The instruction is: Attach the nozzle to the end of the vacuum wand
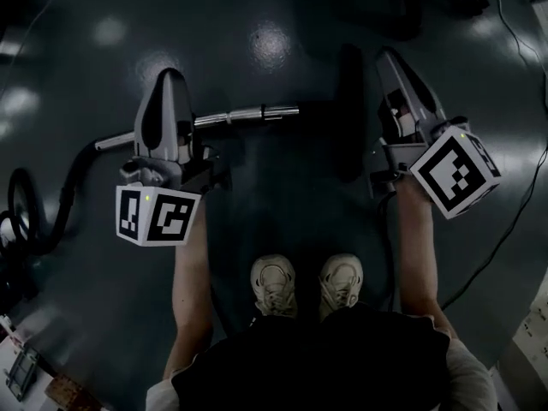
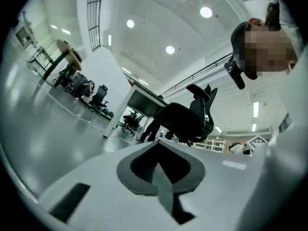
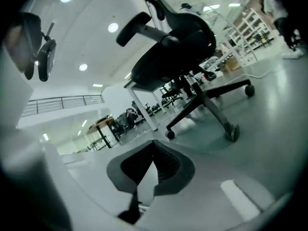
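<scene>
Two hand-held grippers, both mine, both empty.

1. Left hand-held gripper (image 1: pixel 169 77): jaws pressed together on nothing, held over the wand's left half.
2. Right hand-held gripper (image 1: pixel 388 56): jaws likewise pressed together, nothing between them, held well right of the wand's free end.
3. Wand (image 1: pixel 248 114): metal tube, lying flat on the floor (image 1: pixel 282 24), ahead of my shoes (image 1: pixel 274 285).
4. Hose (image 1: pixel 73 187): black, runs from the wand's left end and curls away further left.
5. Dark shape (image 1: pixel 348 118): long, lying just right of the wand's free end. It may be the nozzle, but the floor there is too dim to be sure.
6. Cable (image 1: pixel 514 204): thin, trailing on the floor far right of the wand.

Hazards, as I judge them:
- Wrong pick: in this poor light I could close on a shadow or on the cable instead of the nozzle.
- Rolling: the round wand may roll or slide on the glossy floor if the nozzle is pushed against it while it lies unheld.
- Drag: the curled hose could tug the wand off line.
- Crooked fit: a tilted approach would jam the nozzle and leave it half seated.
</scene>
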`<state>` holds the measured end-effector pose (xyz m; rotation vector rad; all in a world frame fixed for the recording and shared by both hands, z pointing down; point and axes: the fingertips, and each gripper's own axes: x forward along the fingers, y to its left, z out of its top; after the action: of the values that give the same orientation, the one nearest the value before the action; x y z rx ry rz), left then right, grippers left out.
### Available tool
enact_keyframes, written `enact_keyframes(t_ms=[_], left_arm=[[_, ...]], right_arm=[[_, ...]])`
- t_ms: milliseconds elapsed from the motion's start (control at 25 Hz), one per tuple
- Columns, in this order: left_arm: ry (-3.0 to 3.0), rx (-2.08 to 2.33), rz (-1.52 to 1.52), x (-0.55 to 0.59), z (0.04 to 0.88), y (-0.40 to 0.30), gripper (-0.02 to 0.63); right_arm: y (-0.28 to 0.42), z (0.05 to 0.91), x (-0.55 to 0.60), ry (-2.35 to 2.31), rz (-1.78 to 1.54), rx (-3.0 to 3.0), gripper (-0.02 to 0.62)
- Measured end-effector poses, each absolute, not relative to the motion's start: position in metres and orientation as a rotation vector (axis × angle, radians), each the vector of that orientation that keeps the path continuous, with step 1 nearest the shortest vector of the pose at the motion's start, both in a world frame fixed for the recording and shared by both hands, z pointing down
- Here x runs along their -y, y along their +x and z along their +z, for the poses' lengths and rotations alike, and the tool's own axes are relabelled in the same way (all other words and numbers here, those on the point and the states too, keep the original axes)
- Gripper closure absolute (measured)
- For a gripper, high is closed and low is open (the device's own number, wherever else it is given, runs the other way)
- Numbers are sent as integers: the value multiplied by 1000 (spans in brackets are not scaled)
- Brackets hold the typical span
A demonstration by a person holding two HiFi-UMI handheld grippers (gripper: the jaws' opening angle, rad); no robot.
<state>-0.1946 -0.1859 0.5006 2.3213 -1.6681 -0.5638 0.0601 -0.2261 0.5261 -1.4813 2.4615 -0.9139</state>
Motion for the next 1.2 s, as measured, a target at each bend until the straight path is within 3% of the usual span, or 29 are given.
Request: enact_keyframes(t_ms=[280,1040,1200], left_arm=[[2286,1631,-460,177,521,-131,607],[2409,1723,-259,187,549,-127,607],[2486,1768,-267,189,512,-135,607]], right_arm=[[48,528,202,-1434,-847,-2527,588],[39,550,217,-1506,-621,-2661,588],[45,526,220,-1565,-662,-2638,588]])
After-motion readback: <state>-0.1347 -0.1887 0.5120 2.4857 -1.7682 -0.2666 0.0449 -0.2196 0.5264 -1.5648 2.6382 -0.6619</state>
